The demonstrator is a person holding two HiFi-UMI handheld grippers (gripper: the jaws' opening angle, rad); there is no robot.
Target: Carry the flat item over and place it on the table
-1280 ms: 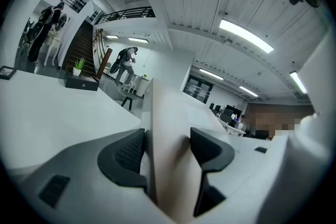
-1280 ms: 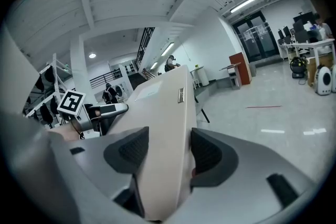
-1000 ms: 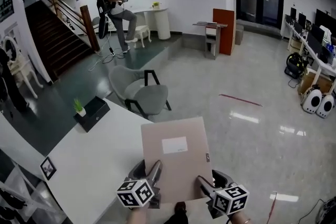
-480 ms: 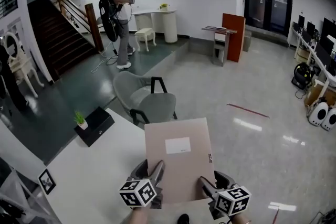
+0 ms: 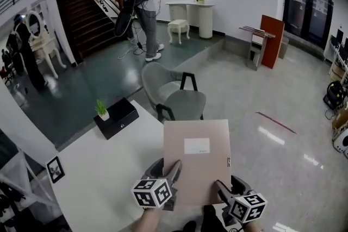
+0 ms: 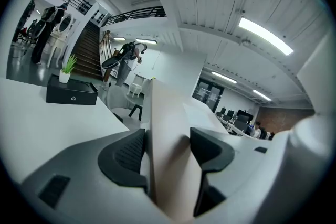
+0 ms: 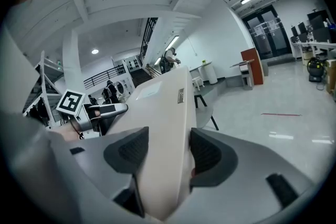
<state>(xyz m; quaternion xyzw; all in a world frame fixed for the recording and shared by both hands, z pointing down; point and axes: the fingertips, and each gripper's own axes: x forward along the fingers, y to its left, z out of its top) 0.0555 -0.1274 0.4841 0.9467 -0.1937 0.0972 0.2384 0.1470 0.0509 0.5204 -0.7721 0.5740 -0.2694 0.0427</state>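
Left claw (image 5: pixel 174 172) and right claw (image 5: pixel 221 190) both clamp the flat folder (image 5: pixel 197 163).

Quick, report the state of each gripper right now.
Left gripper: shut on the flat folder, near its left corner.
Right gripper: shut on the flat folder, near its right corner.

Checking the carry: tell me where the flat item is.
Head view, low centre: the flat item, held at its near edge by left gripper and right gripper, grey chair just beyond.
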